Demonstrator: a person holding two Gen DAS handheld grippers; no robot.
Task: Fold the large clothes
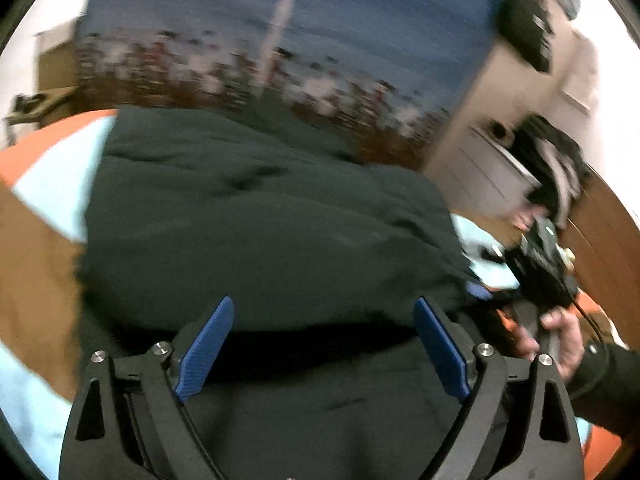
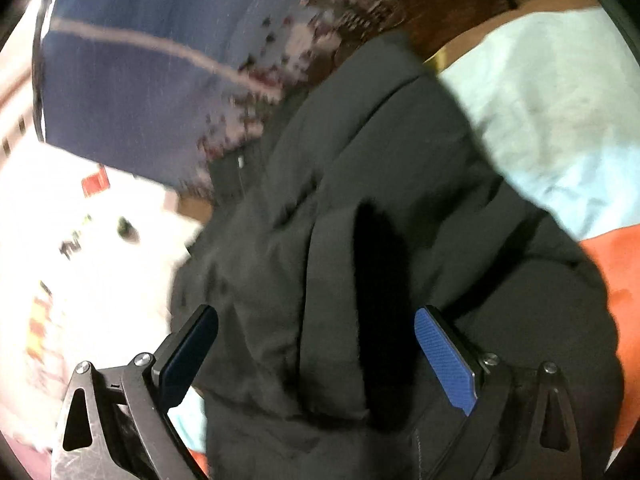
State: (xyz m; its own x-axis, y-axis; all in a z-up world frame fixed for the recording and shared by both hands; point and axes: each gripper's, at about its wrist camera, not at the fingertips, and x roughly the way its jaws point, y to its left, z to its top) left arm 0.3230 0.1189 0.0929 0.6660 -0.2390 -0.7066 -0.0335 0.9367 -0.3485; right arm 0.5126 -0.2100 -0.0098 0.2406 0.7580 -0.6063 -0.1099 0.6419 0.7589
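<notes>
The dark jacket (image 1: 256, 232) lies bunched on the pale blue sheet (image 1: 52, 192) of the bed, and both the left tongs (image 1: 324, 348) and the right tongs (image 2: 316, 356) stand released above it, gripping nothing. For the next fold, each should pinch a clean outer edge (not the thick ridge (image 2: 380, 280) of layered cloth) and lift evenly.

Matt dark cloth jacket (image 1: 256, 220); ribbed blue plastic pads (image 1: 206, 348) on the gripper.
</notes>
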